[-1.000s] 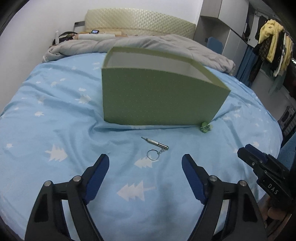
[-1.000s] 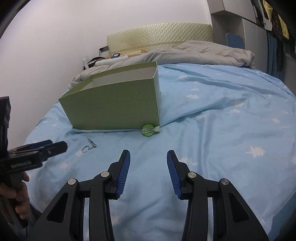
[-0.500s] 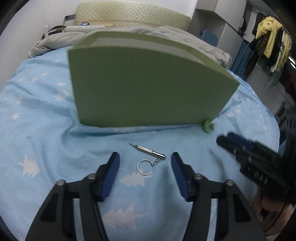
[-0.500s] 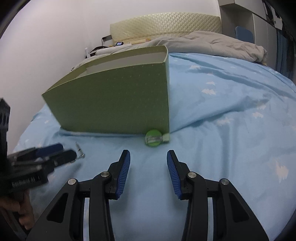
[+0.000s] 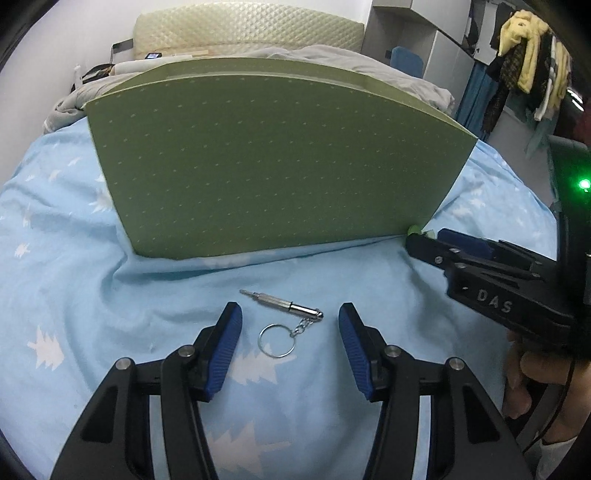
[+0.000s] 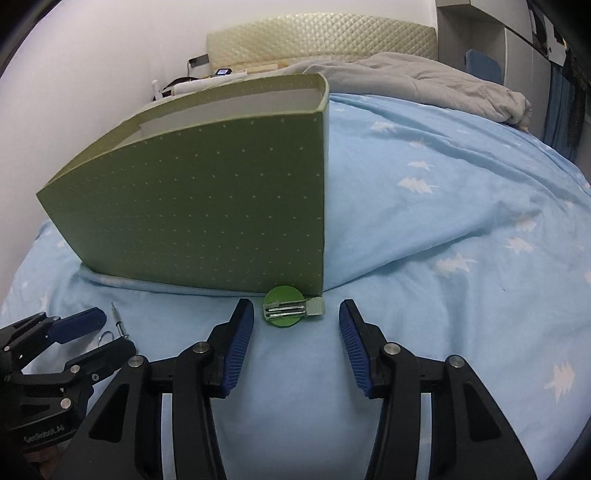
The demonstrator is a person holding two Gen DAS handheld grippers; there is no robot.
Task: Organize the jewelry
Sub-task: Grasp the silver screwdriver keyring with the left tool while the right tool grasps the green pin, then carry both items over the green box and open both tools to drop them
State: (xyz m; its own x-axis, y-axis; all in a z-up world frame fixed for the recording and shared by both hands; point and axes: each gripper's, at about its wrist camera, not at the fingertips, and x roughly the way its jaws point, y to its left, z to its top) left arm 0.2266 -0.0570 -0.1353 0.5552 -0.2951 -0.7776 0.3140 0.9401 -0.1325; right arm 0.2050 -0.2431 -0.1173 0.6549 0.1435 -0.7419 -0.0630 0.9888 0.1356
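Observation:
A silver keychain with a small metal rod and ring (image 5: 284, 319) lies on the blue bedsheet, between the open fingers of my left gripper (image 5: 290, 321). A green round hair clip (image 6: 290, 306) lies at the near right corner of the green dotted box (image 6: 207, 221); the box also fills the left wrist view (image 5: 266, 177). My right gripper (image 6: 295, 317) is open with the clip just ahead between its fingertips. The left gripper (image 6: 85, 332) shows at lower left in the right wrist view, and the right gripper (image 5: 443, 243) at right in the left wrist view.
The bed is covered in a blue sheet with white trees (image 6: 461, 221). A grey duvet (image 6: 424, 85) lies bunched at the head, before a padded headboard (image 6: 317, 33). Clothes (image 5: 528, 66) hang at far right beyond cabinets.
Both grippers moved forward and down toward the box. The left gripper's fingers now flank the keychain; the right gripper's fingers now reach the hair clip.

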